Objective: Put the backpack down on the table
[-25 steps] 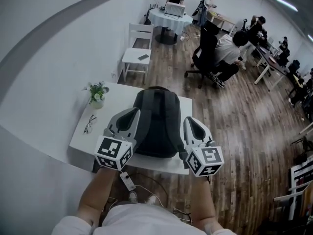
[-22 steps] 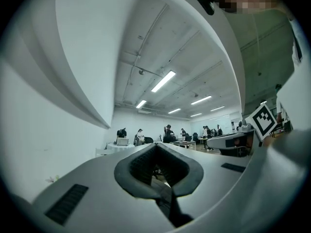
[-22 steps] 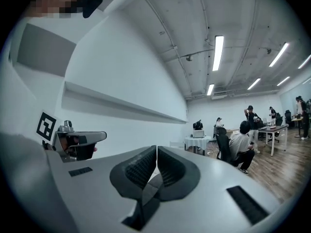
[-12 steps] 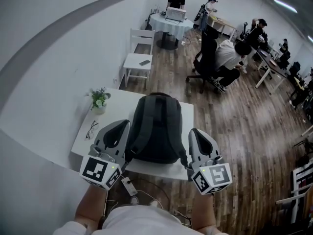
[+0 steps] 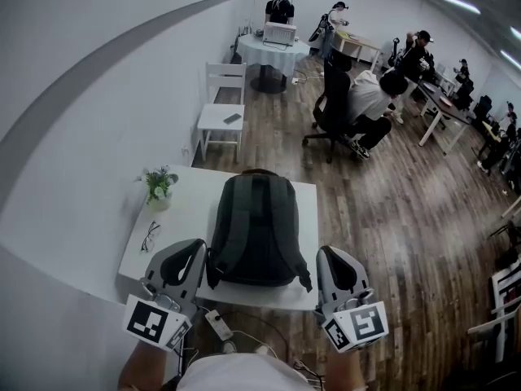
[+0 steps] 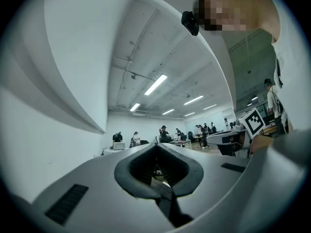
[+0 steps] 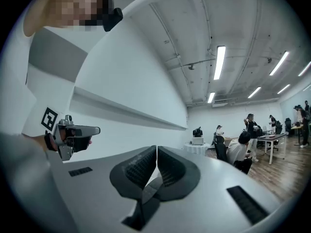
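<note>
The dark grey backpack (image 5: 256, 226) lies flat on the white table (image 5: 183, 210), its top handle toward the far edge and a strap end trailing at the near right corner. My left gripper (image 5: 196, 245) hovers off the table's near left edge, shut and empty. My right gripper (image 5: 326, 253) is past the near right corner, also shut and empty. Neither touches the backpack. In the left gripper view the left gripper (image 6: 156, 148) points level into the room; the right gripper view shows the right gripper (image 7: 156, 150) with pads pressed together.
A small potted plant (image 5: 157, 187) and a pair of glasses (image 5: 149, 236) sit on the table's left side. A power strip (image 5: 218, 324) lies on the floor by my feet. Beyond are a white chair (image 5: 221, 112), a round table (image 5: 273, 51) and people seated at desks (image 5: 370, 96).
Both grippers have drawn back from the backpack's sides toward me and a little upward. The backpack has stayed put on the table.
</note>
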A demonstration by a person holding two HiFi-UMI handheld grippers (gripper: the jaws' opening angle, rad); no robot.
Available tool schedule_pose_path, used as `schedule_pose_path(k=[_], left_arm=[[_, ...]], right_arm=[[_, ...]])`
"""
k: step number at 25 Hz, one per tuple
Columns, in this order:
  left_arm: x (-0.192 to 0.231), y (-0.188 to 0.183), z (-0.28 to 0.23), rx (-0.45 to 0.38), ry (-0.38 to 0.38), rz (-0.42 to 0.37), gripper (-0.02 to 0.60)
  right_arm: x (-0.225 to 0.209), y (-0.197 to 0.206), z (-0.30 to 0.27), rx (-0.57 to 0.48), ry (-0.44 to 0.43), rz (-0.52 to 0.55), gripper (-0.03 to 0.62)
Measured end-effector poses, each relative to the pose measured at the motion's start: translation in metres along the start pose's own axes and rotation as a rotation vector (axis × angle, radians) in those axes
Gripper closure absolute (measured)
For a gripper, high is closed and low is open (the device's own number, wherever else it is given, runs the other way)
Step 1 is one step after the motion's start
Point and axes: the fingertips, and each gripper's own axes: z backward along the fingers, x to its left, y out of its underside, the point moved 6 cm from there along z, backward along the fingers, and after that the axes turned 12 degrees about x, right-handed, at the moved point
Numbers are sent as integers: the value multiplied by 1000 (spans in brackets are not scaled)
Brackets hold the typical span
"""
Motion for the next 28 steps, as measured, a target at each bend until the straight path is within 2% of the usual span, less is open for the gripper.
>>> schedule_pose_path(k=[4, 7, 12, 17, 24, 28], left_arm=[[-2, -5, 12, -4, -11, 13, 563], [5, -3, 23, -3, -54, 25, 563], [21, -6, 46, 5, -135, 96, 564], [19, -15, 61, -27, -178, 99, 563], [11, -8, 59, -15, -156, 120, 563], [1, -1, 52, 1, -126, 117, 563]], right_arm=[[3, -10, 13, -12, 1, 20, 553], [2, -12, 20, -3, 21, 25, 553], [-5, -17, 39, 10, 67, 4, 553], [-3, -23, 46, -5, 68, 12, 553], [6, -10, 45, 28, 36, -4, 554], [11, -9, 40, 35, 2, 26, 555]])
